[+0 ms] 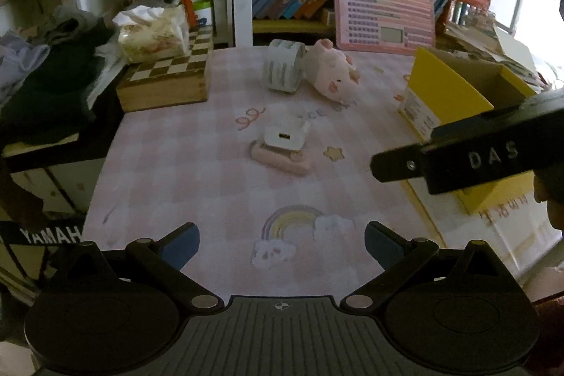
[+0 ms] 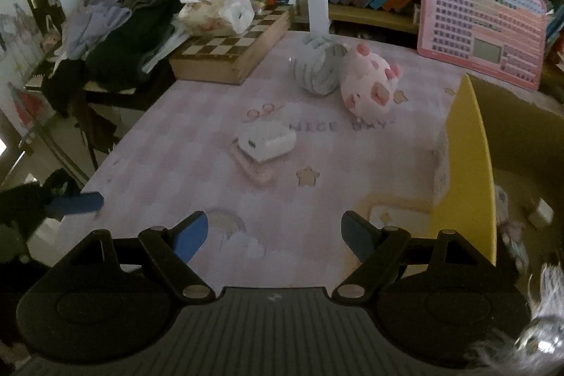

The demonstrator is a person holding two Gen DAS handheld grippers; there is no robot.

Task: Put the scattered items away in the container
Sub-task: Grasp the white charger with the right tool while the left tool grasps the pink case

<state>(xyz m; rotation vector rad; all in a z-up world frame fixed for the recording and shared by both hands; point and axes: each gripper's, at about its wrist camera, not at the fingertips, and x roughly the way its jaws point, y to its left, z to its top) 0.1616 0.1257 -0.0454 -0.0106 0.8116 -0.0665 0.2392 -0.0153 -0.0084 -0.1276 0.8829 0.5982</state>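
Both grippers, left (image 1: pixel 282 244) & right (image 2: pixel 274 235), spread wide w/ nothing between, heading for next pick: white charger (image 2: pixel 265 140) at frame center, then yellow box (image 2: pixel 469 171) at right.

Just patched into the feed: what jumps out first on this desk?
A pink plush pig lies at the far middle of the pink checked mat, beside a grey-striped white roll. Nearer, a white charger sits on a pink case. The open yellow cardboard box stands at the right.
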